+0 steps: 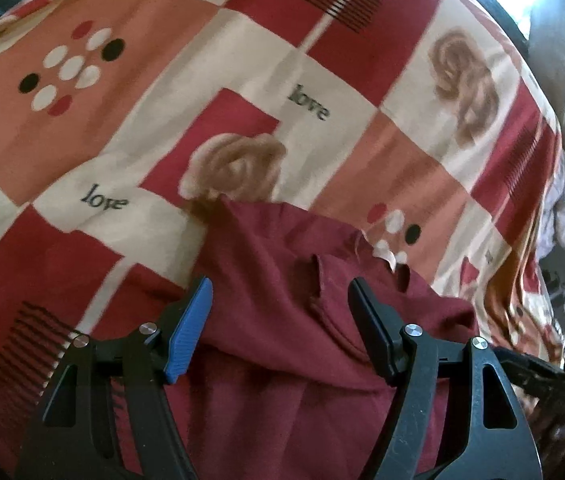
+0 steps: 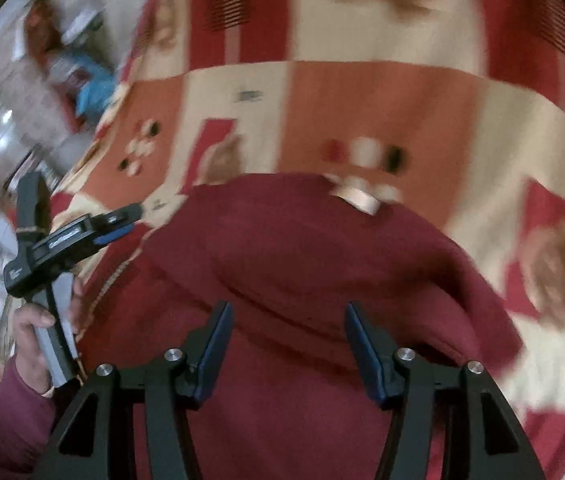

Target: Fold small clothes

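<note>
Maroon garment (image 1: 282, 320) — rumpled on bedspread (image 1: 162, 140) | both grippers' fingers (image 1: 190, 316) apart — empty

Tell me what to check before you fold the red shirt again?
1. Left hand-held gripper open, nothing pinched: ok.
2. Right hand-held gripper open, cloth not pinched: ok.
3. Red shirt lies on the patterned bedspread: ok.
4. Shirt smooth and flat: not ok, it is bunched with creases.
5. Edges lined up: cannot tell, the near part is hidden and the right view is blurred.
</note>
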{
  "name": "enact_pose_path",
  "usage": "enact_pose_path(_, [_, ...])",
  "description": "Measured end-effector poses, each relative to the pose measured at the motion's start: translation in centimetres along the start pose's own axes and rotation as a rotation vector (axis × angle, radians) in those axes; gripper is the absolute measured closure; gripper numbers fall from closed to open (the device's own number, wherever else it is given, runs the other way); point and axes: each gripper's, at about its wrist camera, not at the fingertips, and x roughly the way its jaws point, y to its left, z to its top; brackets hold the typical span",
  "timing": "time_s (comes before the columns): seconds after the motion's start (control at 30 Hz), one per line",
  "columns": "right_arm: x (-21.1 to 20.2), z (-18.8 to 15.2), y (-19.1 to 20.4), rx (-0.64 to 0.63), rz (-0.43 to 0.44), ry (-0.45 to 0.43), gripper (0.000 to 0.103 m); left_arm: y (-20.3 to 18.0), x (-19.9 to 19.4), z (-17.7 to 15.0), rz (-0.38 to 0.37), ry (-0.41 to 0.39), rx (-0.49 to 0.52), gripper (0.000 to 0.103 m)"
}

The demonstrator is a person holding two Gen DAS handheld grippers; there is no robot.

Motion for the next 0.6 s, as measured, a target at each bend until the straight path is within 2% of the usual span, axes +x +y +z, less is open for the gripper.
enact_pose_path(0.07, [-2.0, -1.3, -2.4, 0.025, -0.068, -0.018, 0.047, -0.9, 0.8, -0.3, -0.008, 0.017, 0.027, 0.032])
enact_pose_path(0.17, [-3.5, -2.7, -5.3, 0.073, -0.150, -0.050, 0.047, -2.5, 3.0, -0.5, 0.016, 0.084, 0.057, 0.032])
enact_pose_path(0.23, [-3.9, -3.3, -6.7, 0.092, -0.153, -0.050, 0.047, -3.6, 4.6, -0.7, 0.012, 0.116, 0.072, 0.032])
enact_pose_path(0.37, [-2.7, -4.0, -6.6, 0.061, -0.168, -0.049, 0.048, -5.9, 8.5, -1.2, 0.098, 0.214, 0.164, 0.033])
enact_pose_path(0.4, [-2.4, -4.0, -6.6, 0.056, -0.180, -0.056, 0.053, -6.2, 9.3, -1.4, 0.122, 0.239, 0.185, 0.037])
enact_pose_path(0.43, [-1.8, -3.8, -6.4, 0.049, -0.182, -0.064, 0.058, -6.6, 9.8, -1.4, 0.125, 0.251, 0.201, 0.046])
enact_pose_path(0.47, [-1.5, -3.6, -6.2, 0.036, -0.178, -0.064, 0.067, -7.1, 10.2, -1.3, 0.126, 0.260, 0.217, 0.068])
enact_pose_path(0.5, [-1.1, -3.5, -6.0, 0.016, -0.193, -0.061, 0.079, -7.3, 10.2, -1.2, 0.136, 0.257, 0.226, 0.079])
enact_pose_path(0.53, [-0.8, -3.3, -5.7, -0.003, -0.217, -0.061, 0.085, -7.7, 10.0, -0.8, 0.123, 0.254, 0.229, 0.084])
enact_pose_path(0.57, [-0.9, -3.1, -5.6, -0.014, -0.234, -0.070, 0.092, -8.0, 9.6, -0.2, 0.075, 0.256, 0.222, 0.087])
enact_pose_path(0.6, [-1.3, -2.7, -5.7, -0.011, -0.231, -0.087, 0.094, -8.3, 8.9, 0.5, 0.052, 0.246, 0.217, 0.087])
